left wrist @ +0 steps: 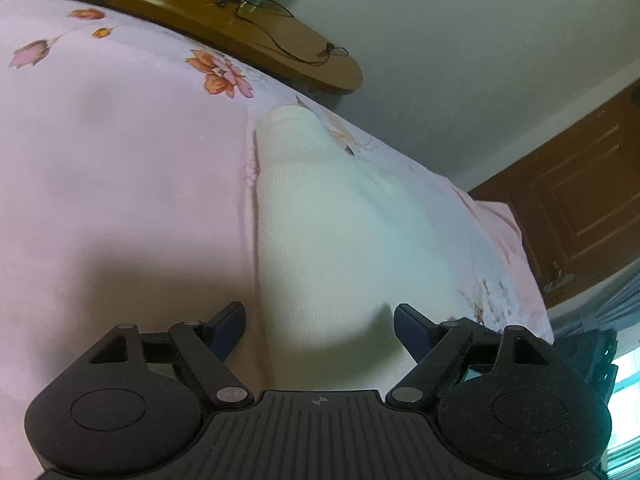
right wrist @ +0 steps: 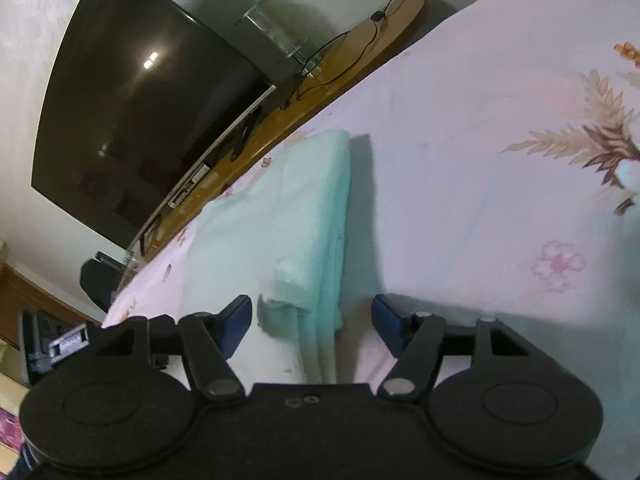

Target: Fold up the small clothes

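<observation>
A small white knitted garment lies folded on the pink flowered bedsheet. In the left wrist view my left gripper stands open just above the garment's near end, its blue pads apart and touching nothing. In the right wrist view the same garment shows as a long folded strip with a layered edge on its right side. My right gripper is open over the strip's near end, and the cloth edge lies between the pads without being pinched.
A wooden TV bench with black cables runs along the bed's far edge. A large dark television stands on it. A brown wooden door is at the right. The bedsheet spreads wide to the right of the garment.
</observation>
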